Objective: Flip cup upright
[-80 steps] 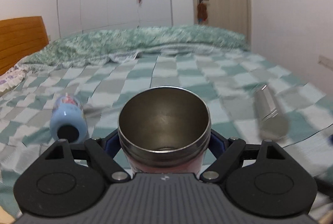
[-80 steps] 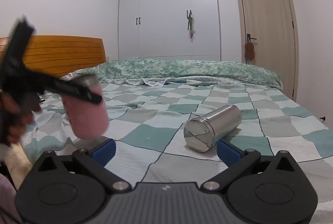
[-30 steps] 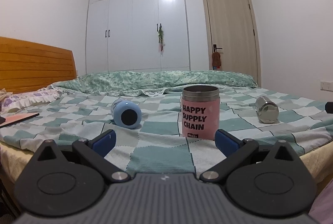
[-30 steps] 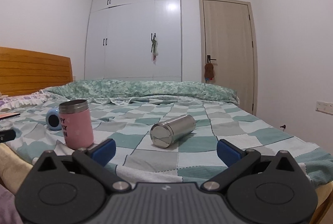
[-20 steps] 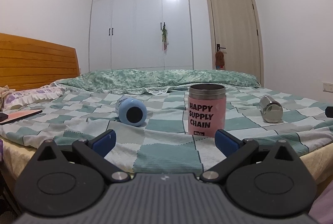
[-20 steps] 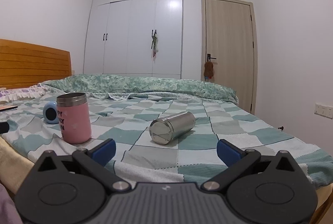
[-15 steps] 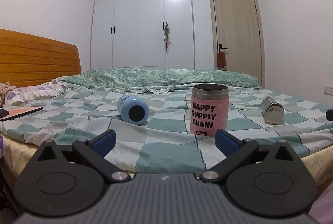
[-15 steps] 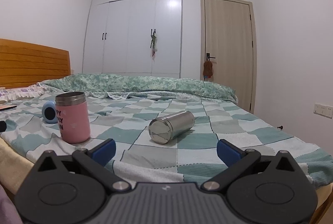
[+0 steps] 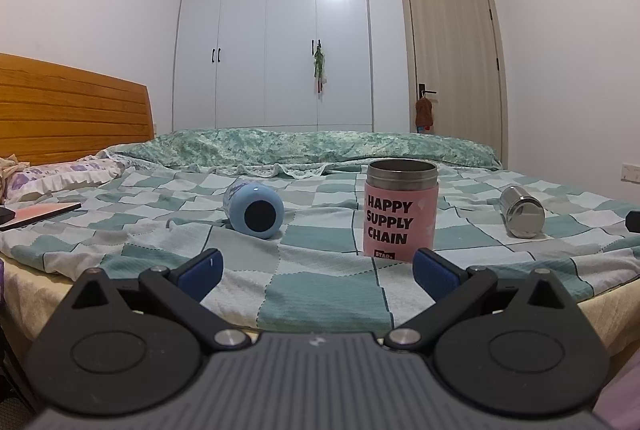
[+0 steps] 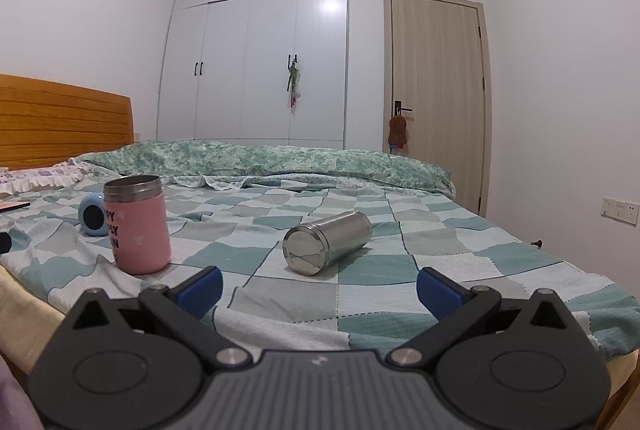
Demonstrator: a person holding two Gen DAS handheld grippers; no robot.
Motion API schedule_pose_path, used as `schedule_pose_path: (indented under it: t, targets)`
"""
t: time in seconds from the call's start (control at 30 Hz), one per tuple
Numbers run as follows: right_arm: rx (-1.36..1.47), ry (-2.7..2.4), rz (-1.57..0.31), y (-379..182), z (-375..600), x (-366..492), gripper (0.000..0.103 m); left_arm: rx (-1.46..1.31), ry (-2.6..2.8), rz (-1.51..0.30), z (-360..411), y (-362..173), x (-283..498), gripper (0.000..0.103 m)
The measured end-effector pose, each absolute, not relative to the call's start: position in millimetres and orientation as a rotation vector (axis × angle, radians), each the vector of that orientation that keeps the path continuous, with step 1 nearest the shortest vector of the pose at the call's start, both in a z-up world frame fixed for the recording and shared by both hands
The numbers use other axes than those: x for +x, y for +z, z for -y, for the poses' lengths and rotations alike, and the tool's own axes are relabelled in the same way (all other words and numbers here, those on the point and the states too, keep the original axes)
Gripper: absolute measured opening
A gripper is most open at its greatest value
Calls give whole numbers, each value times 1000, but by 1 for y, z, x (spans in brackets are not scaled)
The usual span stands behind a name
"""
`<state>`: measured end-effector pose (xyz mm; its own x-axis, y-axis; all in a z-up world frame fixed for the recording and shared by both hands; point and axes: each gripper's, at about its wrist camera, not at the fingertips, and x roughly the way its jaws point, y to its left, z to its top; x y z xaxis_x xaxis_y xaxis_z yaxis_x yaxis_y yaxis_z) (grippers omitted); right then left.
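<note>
A pink cup [image 9: 400, 214] with a steel rim, lettered HAPPY SUPPLY CHAIN, stands upright, mouth up, on the checked bed; it also shows in the right wrist view [image 10: 137, 224]. My left gripper [image 9: 316, 270] is open and empty, held back from the cup near the bed's front edge. A steel cup [image 10: 326, 242] lies on its side, base toward my right gripper [image 10: 318, 288], which is open and empty in front of it. The steel cup shows at the right of the left wrist view [image 9: 522, 216]. A light blue cup [image 9: 254, 212] lies on its side left of the pink one.
The green and white checked bedspread [image 9: 320, 294] covers the bed. A rumpled green quilt [image 9: 320, 146] lies along the far side. A wooden headboard [image 9: 72, 110] and pillows are at the left, with a flat book [image 9: 40, 212] near them. Wardrobe and door stand behind.
My left gripper has let go of the pink cup, which now stands upright, and has pulled back from it. My right gripper has also drawn back from the steel cup.
</note>
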<state>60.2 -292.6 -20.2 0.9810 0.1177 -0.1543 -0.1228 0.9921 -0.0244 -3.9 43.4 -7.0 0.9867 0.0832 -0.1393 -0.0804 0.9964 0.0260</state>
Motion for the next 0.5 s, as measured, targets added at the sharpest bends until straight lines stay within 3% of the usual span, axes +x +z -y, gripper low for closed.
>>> schedule_pose_path:
  t: [0.5]
  targets:
    - [-35, 122, -153, -20, 293, 60, 103, 20, 71, -139, -42, -6, -4, 103]
